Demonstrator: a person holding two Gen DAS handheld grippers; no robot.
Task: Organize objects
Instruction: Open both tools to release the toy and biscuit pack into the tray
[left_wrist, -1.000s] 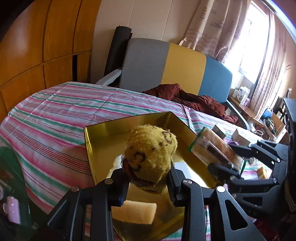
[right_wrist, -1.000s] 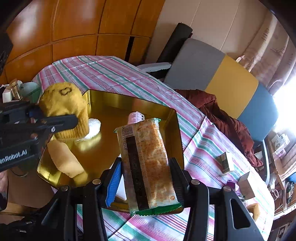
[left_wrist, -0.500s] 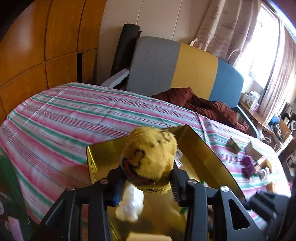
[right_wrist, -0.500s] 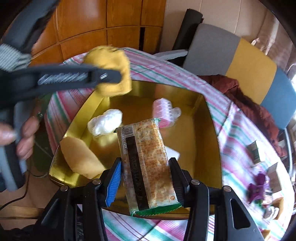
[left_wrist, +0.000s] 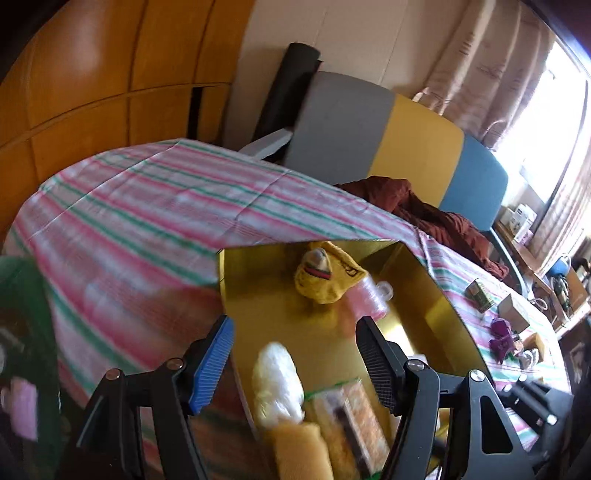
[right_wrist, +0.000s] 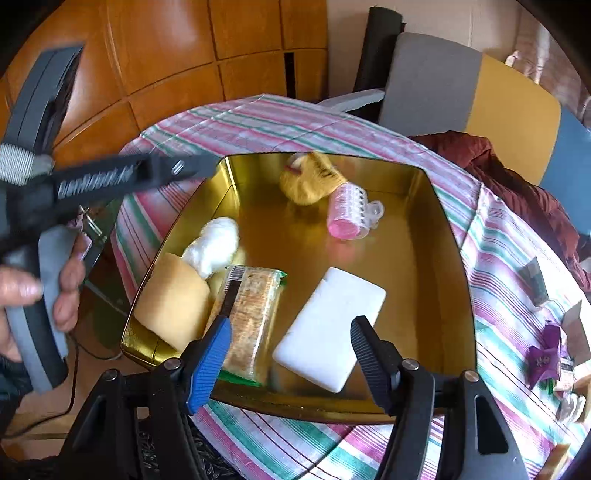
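Both tools, the left tool and the right tool, are wide open and hold nothing. In the gold tray lie a soft yellow sock and a crinkly cracker pack, light and easy to crush; pinch its middle. The left tool's side reads "GenRobot.AI".

left hand-held gripper: white letters on its black arm, blurred, look like "GenRobot.AI" | snack packet: a barcode on the wrapper, digits too blurred to read | yellow sock: a dark mark, not readable | small boxes on the tabletop: print too small to read
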